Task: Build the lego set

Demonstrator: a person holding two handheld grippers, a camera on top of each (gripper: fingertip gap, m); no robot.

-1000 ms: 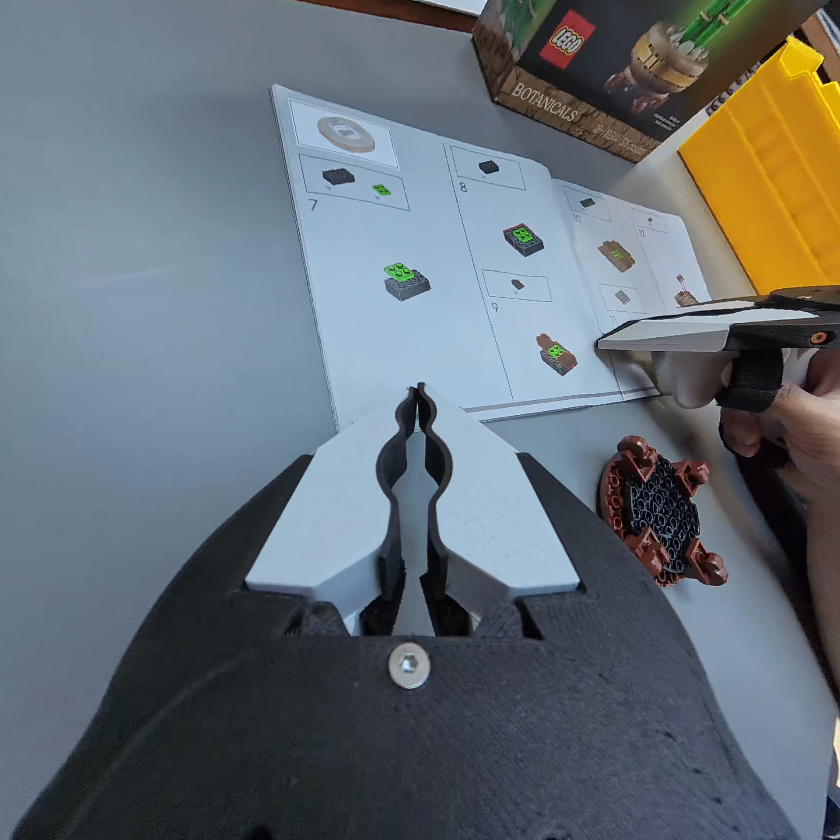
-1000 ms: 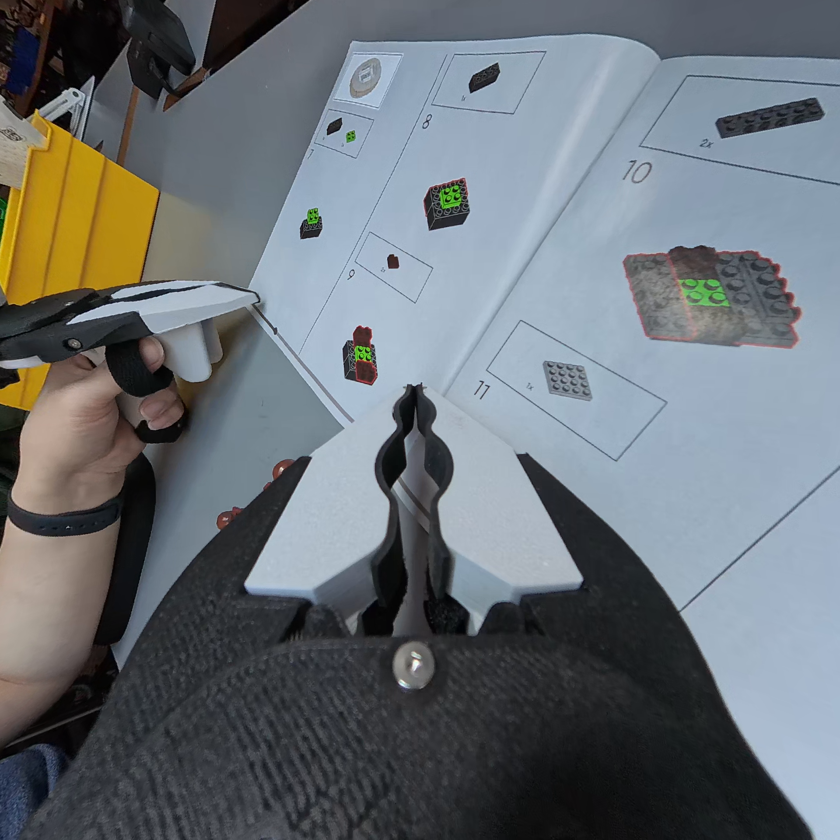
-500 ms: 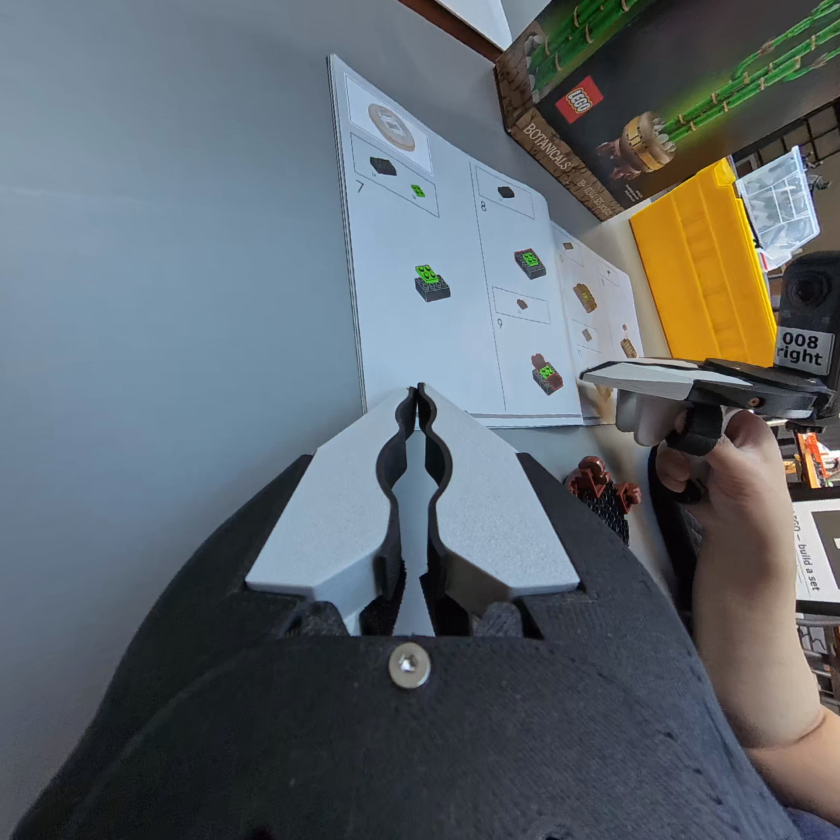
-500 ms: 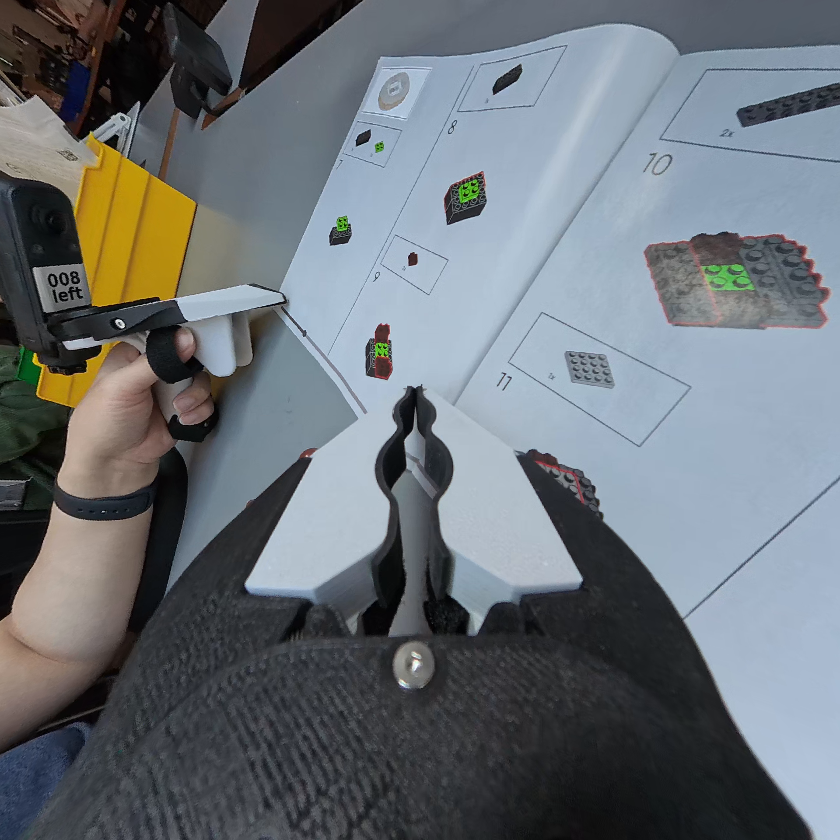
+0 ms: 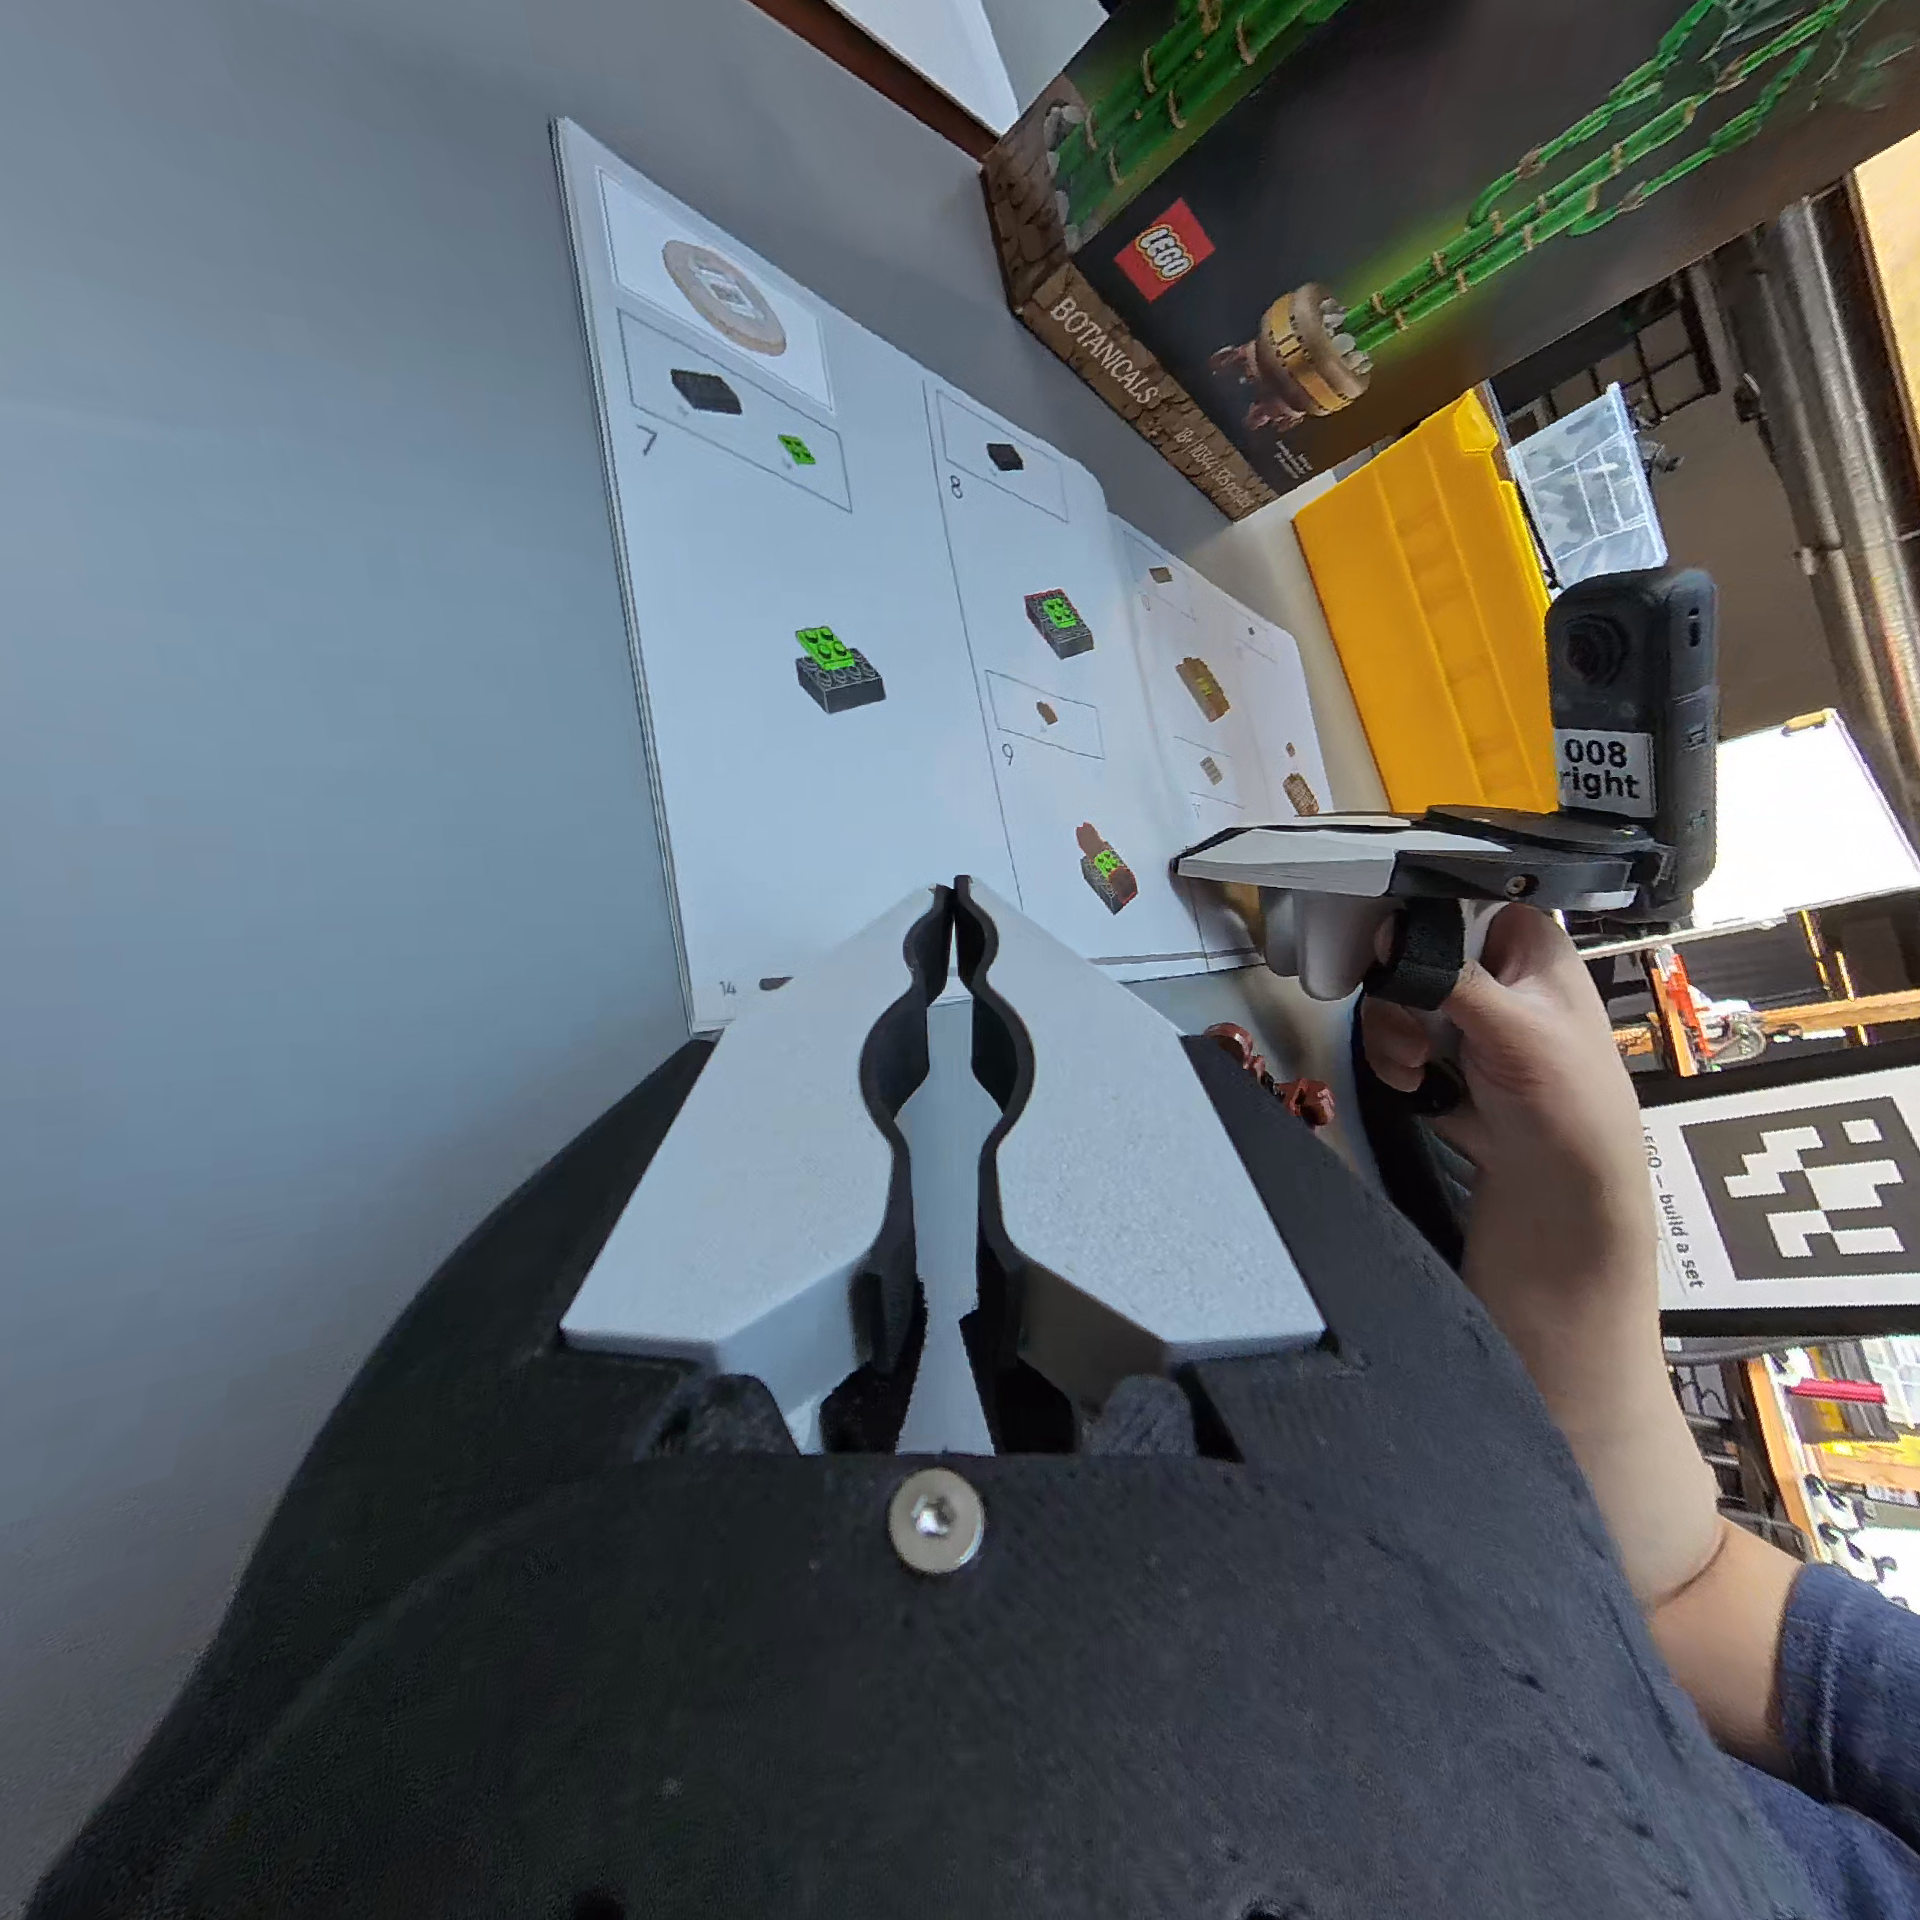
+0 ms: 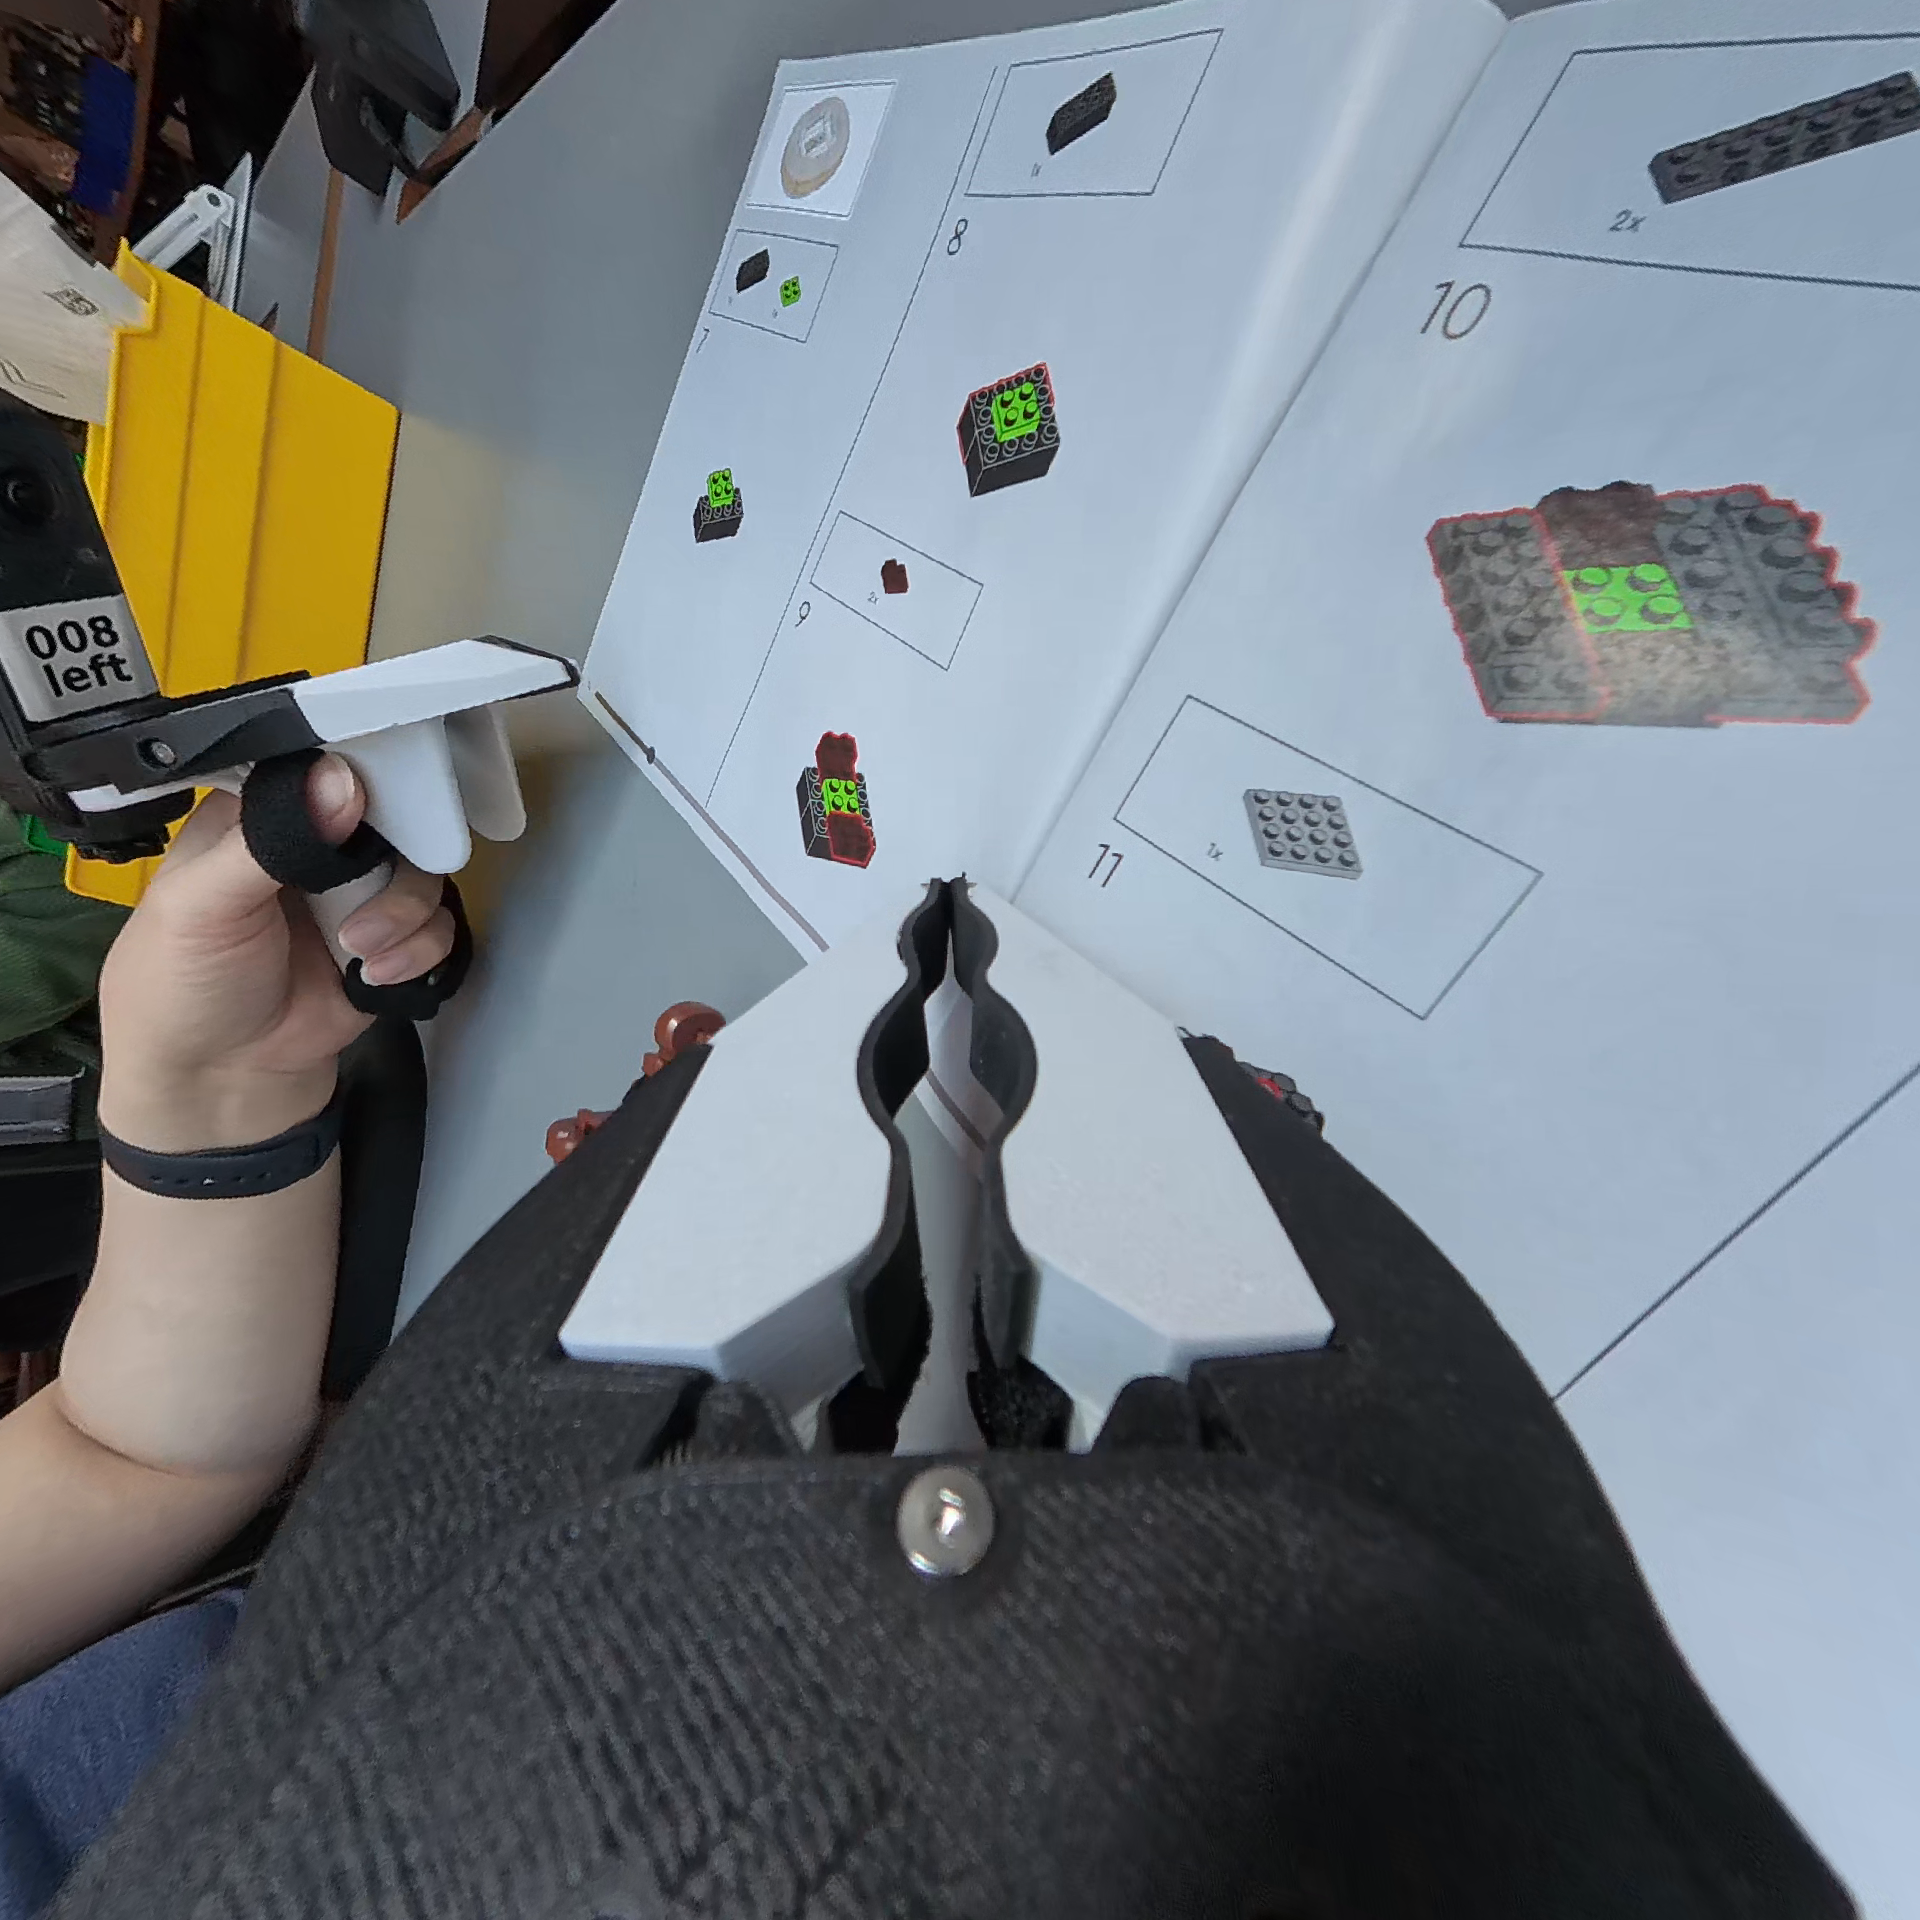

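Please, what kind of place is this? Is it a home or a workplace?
Probably a workshop or lab, not a home. A grey table holds an open instruction booklet and a yellow parts bin; behind it stand shelves with clutter and a printed marker sign.

1. From the left wrist view, bare grey table lay open from 9 to 11 o'clock.
2. The open booklet covered 12 o'clock.
3. The set's box and yellow bin blocked 1 to 2 o'clock.
4. The brown piece sat at 3 o'clock.
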